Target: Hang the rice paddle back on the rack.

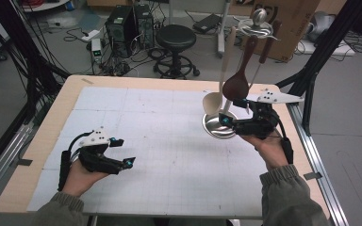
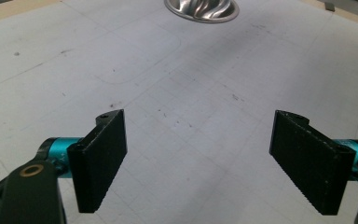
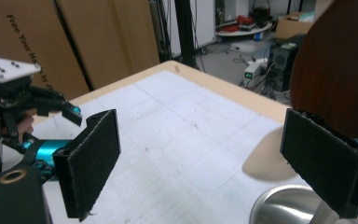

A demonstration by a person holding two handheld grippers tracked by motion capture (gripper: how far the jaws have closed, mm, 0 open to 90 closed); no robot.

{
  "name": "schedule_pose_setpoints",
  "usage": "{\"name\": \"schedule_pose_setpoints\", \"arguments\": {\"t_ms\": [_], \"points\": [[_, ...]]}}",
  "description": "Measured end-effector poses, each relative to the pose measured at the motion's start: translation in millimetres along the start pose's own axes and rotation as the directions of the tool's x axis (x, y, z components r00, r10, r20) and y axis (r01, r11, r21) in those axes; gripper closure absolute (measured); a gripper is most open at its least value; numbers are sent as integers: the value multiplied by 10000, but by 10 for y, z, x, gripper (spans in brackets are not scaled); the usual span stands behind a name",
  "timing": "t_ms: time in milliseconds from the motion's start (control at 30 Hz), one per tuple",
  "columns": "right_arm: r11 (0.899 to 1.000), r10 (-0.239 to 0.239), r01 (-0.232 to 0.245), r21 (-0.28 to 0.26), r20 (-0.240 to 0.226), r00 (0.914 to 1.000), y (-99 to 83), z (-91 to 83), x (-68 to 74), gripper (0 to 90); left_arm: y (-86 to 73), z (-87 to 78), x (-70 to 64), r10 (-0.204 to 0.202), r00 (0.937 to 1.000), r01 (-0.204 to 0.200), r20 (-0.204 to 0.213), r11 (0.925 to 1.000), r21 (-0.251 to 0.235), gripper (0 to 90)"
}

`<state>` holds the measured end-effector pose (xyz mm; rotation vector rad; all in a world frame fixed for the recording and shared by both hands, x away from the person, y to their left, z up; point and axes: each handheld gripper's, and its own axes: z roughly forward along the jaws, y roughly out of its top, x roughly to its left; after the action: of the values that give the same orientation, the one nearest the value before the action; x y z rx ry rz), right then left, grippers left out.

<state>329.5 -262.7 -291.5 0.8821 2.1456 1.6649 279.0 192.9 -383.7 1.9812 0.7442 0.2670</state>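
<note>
The dark wooden spoon hangs bowl-down from the hook ring at the top of a metal utensil stand, whose round steel base sits on the right half of the white gridded mat. Beside it hang a pale spoon, lower and to its left, and a third utensil with a dark handle on the right; what its lower end looks like is hard to make out behind the gripper. Hanging leaves the spoon bowls free in the air, so a gripper can come at them from the side.

The right gripper is raised just above the base, right next to the dark spoon's bowl. In the right gripper view its jaws stand wide apart with nothing between them, and the brown bowl fills the upper right corner just behind the right-hand pad. The gripper seems lined up to close on the spoon, probably to lift it off the hook, but it has no hold on it yet.

The left gripper is low over the mat on the left, well apart from the stand. Its jaws are also spread, holding nothing, and point toward the steel base far ahead. It looks parked out of the way, ready to help
</note>
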Motion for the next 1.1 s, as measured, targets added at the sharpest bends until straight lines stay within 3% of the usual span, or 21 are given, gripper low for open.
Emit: {"name": "schedule_pose_setpoints", "arguments": {"t_ms": [433,1100], "points": [[9991,-54,60,427,-147,9999,-279,123,101,100,-4,1,5,68,10000,-67,-56,9999,113,166],[9964,-29,56,850,-319,9995,-528,258,210,84,-55,-32,9,12,9999,-10,-147,9998,177,139]]}}
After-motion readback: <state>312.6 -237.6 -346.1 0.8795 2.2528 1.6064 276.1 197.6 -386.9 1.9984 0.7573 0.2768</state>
